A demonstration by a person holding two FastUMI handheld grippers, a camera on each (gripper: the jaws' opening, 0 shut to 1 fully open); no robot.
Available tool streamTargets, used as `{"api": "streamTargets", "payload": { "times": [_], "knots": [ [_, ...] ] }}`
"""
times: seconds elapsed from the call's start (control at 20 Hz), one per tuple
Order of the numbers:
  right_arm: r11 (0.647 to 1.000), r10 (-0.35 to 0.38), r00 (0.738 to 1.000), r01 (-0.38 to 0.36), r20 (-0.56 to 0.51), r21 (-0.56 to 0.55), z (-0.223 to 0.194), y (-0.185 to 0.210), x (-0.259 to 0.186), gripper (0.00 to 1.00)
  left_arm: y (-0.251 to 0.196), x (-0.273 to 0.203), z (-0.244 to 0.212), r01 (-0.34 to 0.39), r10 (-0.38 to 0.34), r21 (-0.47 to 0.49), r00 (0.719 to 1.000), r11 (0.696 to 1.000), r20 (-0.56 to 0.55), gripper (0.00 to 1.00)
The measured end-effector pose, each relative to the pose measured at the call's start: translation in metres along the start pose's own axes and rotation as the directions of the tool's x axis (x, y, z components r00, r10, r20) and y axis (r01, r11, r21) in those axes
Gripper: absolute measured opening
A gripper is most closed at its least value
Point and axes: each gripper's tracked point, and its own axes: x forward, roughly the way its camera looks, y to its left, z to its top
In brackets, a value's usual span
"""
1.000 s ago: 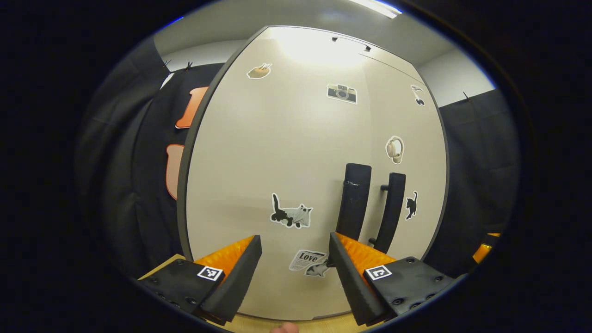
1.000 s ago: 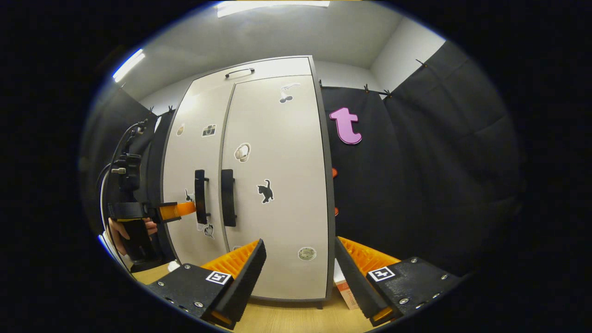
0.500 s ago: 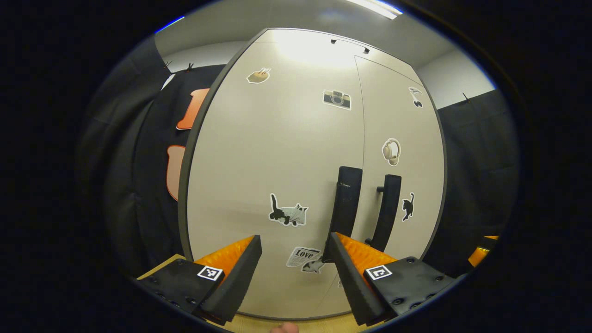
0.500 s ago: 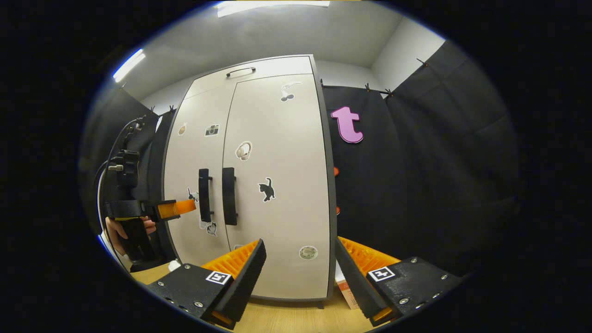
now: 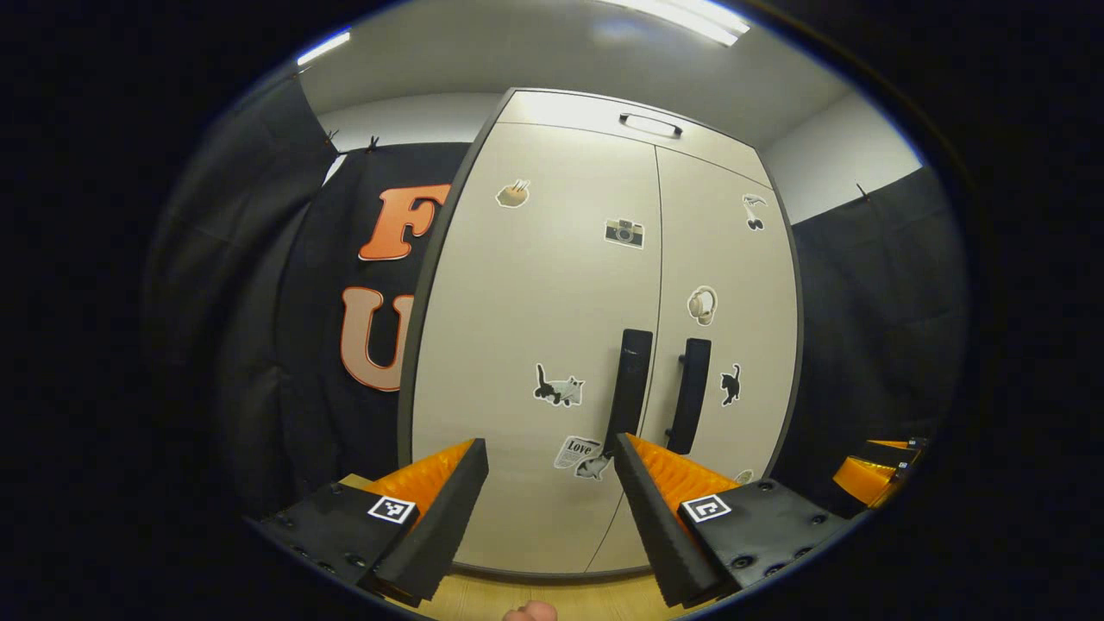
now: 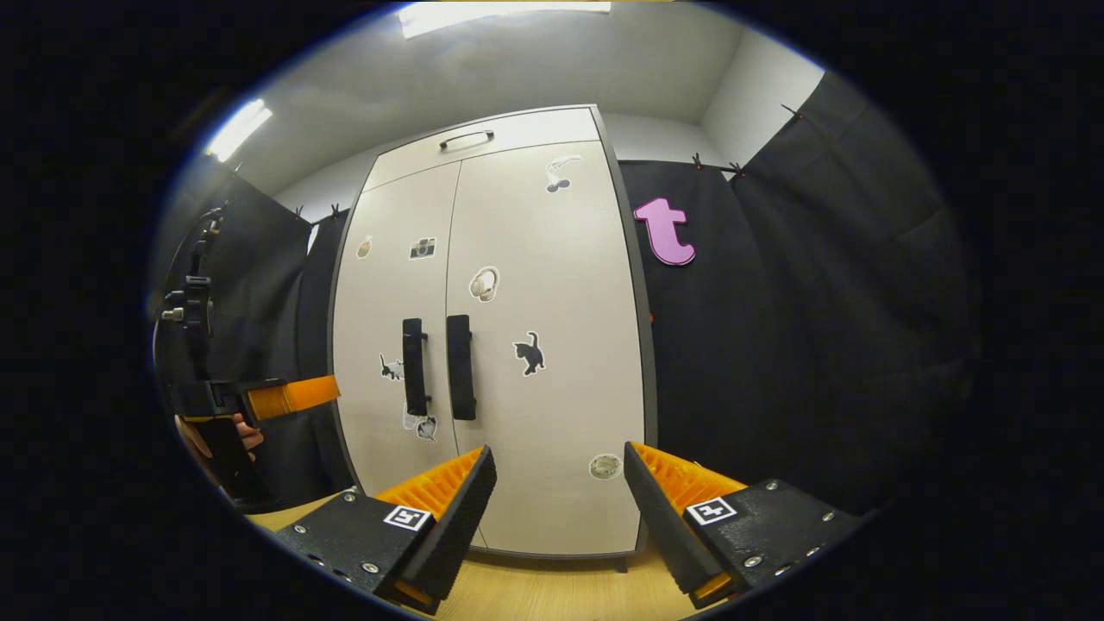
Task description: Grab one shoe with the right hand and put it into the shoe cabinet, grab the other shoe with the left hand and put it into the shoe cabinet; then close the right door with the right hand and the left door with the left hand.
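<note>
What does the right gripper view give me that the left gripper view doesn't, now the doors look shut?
Right gripper view alone: the left hand-held gripper off the cabinet's left side, the hand holding it, and a round sticker low on the right door. Left gripper view alone: a newspaper sticker and the full left door. Both: the shoe cabinet closed, its two black handles side by side, and each view's own fingers apart.

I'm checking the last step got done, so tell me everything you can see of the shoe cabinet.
The shoe cabinet is tall and off-white with a dark edge frame. Both doors look shut and flush, meeting at a thin centre seam. Two black vertical bar handles flank that seam. A narrow top panel carries a small dark handle. Stickers dot the doors: cats, a camera, headphones. It stands upright on a pale wooden floor against the black cloth. Neither tool touches it.
</note>
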Motion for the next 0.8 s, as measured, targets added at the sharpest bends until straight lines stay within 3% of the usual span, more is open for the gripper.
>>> {"api": "streamTargets", "payload": {
  "times": [0.5, 0.8],
  "knots": [
    [1.0, 0.026, 1.0, -0.026, 0.002, 0.004, -0.006, 0.018, -0.022, 0.92, 0.024, -0.073, -0.021, -0.084, 0.084, 0.042, 0.996, 0.996, 0.003, 0.96],
    [0.999, 0.01, 1.0, -0.009, -0.026, 0.036, -0.016, 0.014, -0.028, 0.92, 0.021, -0.093, -0.026, -0.073, 0.073, 0.023, 0.997, 0.997, -0.007, 0.96]
  ]
}}
